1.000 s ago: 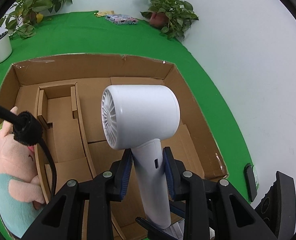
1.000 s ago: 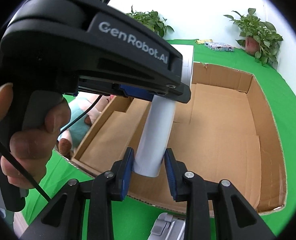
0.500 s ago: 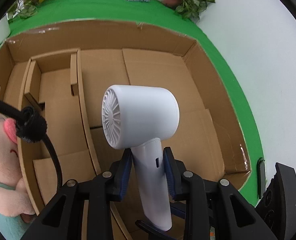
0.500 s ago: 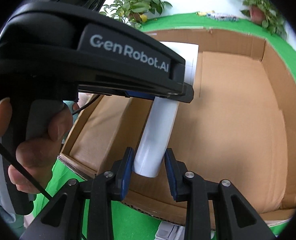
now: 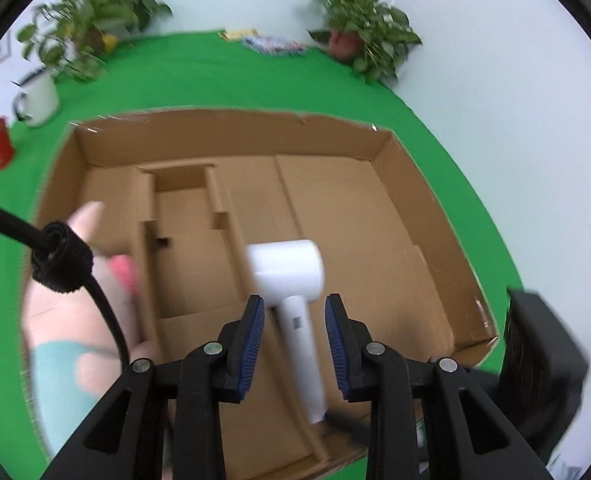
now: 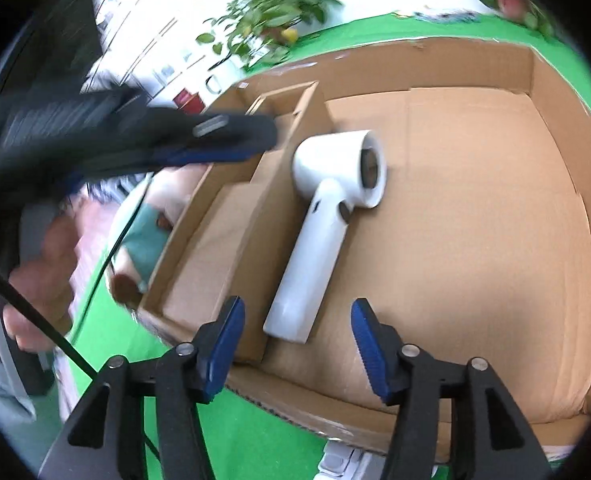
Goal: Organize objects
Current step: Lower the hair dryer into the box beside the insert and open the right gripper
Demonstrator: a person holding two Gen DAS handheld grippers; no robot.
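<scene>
Right wrist: hair dryer (image 6: 323,236) lies in cardboard box (image 6: 475,216), both grippers' jaws spread, holding nothing.

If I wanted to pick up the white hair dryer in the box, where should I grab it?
Grab the hair dryer by its long straight handle, coming down from above. It lies flat on the cardboard box floor, and the handle is slim enough to fit between a tool's fingers, while the round head looks too fat.
</scene>
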